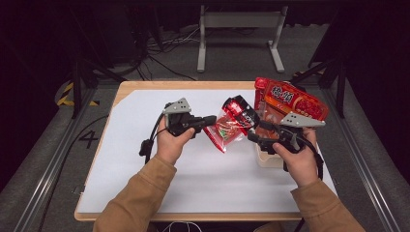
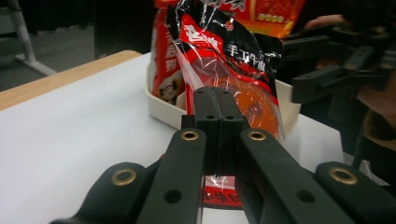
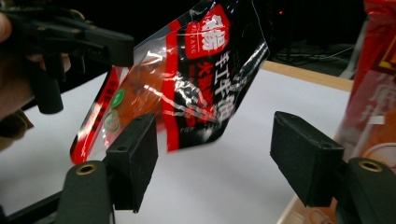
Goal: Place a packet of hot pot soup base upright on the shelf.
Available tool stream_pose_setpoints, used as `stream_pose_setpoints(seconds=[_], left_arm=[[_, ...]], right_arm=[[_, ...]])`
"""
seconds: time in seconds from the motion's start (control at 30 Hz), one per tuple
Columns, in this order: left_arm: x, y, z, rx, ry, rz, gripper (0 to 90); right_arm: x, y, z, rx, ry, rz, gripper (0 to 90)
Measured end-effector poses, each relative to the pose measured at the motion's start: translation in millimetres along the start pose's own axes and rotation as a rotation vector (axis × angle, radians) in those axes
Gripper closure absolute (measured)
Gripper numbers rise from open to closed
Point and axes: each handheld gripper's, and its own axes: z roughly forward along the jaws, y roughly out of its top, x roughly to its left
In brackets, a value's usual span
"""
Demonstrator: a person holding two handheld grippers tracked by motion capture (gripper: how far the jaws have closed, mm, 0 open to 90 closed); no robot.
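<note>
Left gripper (image 1: 212, 120): jaws pinched tight on the edge of the snack packet (image 1: 231, 123), holding it clear above the white table (image 1: 145, 145).
Packet: glossy crinkled film, red and black, partly see-through.
Right gripper (image 3: 215, 158): blocky black pads spread wide, nothing between them.
Tray (image 2: 163, 109): cream plastic, holding upright red bags (image 1: 290, 99).

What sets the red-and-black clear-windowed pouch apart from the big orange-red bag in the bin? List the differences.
1. The red-and-black pouch hangs in the air, clamped at one edge by the left gripper; the orange-red bag stands in the cream bin.
2. The pouch looks smaller than the bag.
3. The pouch has black panels and a clear window; the bag is mostly orange and red.

Both are glossy printed plastic packets.
</note>
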Motion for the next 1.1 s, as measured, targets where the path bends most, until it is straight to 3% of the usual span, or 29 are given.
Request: stream_pose_setpoints(seconds=[0.1, 0.2, 0.3, 0.47, 0.53, 0.67, 0.77, 0.8, 0.87, 0.97, 1.1], left_arm=[[-5.9, 0.0, 1.3, -0.004, -0.010, 0.015, 90.0], [-11.9, -0.6, 3.8, 0.001, -0.020, 0.030, 90.0], [-13.1, -2.4, 5.4, -0.006, -0.018, 0.028, 90.0], [-14.5, -5.0, 6.3, -0.006, -0.034, 0.013, 90.0], [-15.7, -5.6, 6.9, -0.010, -0.041, 0.013, 90.0], [-16.4, -7.7, 8.2, 0.006, -0.056, 0.009, 89.1], [-15.0, -9.9, 7.8, 0.018, -0.044, 0.012, 90.0], [-14.3, -11.1, 7.0, 0.022, -0.052, -0.002, 87.7], [-12.3, -13.8, 4.3, 0.023, -0.042, -0.005, 83.7], [-11.8, -16.6, 0.1, 0.034, -0.034, -0.001, 79.3], [-12.8, -20.3, -8.4, 0.044, -0.029, 0.000, 77.5]], right_arm=[[-1.5, 1.8, 2.8, -0.007, 0.042, 0.033, 33.4], [-1.3, 4.9, 4.4, -0.011, 0.086, 0.056, 45.2], [-2.2, 7.9, 2.5, 0.011, 0.089, 0.034, 56.4], [-3.3, 13.3, -3.6, 0.045, 0.087, -0.011, 84.7], [-2.3, 15.7, -6.8, 0.037, 0.085, -0.038, 88.7], [-0.9, 21.4, -13.2, 0.028, 0.085, -0.079, 89.9], [-1.1, 26.1, -19.1, 0.014, 0.092, -0.106, 90.0], [-0.4, 31.0, -24.6, 0.032, 0.080, -0.159, 90.0], [-0.3, 33.5, -28.8, 0.037, 0.063, -0.214, 90.0], [-3.2, 38.2, -37.1, 0.033, 0.052, -0.260, 90.0], [-6.9, 44.7, -49.1, 0.040, 0.074, -0.305, 90.0]])
